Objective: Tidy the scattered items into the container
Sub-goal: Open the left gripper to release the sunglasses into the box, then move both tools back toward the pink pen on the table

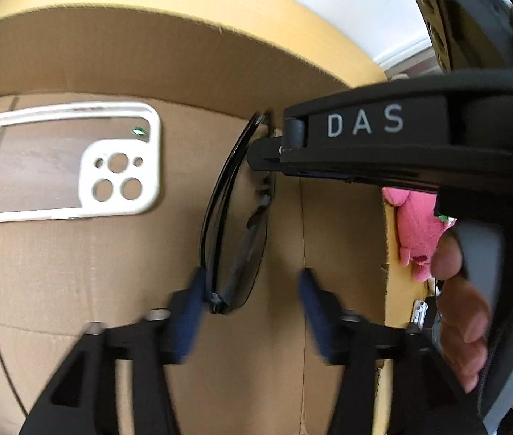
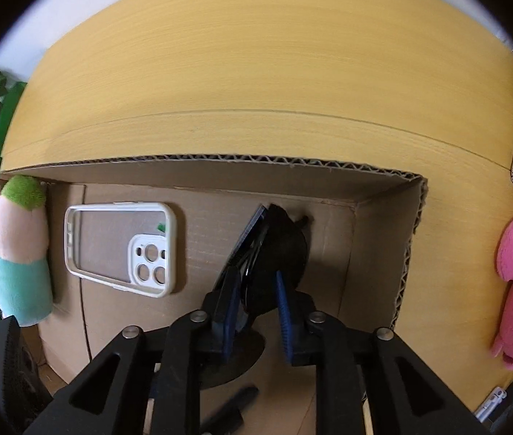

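Cardboard box (image 2: 407, 250) on a yellow wooden table (image 2: 256, 72); ahead of my left gripper (image 1: 253, 290), jaws wide, sunglasses (image 1: 234, 217) lie inside. My right gripper (image 2: 254, 290), lettered "DAS", stands narrowly parted around the sunglasses; whether its pads press, I cannot tell.

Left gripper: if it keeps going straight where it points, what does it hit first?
Likely the sunglasses standing between the open left gripper fingers, hard against one pad; behind them, the cardboard box floor. Depth unclear.

Black tongs (image 2: 254, 311) with blue ribbed pads (image 2: 284, 320), silver screws; one lettered "DAS".
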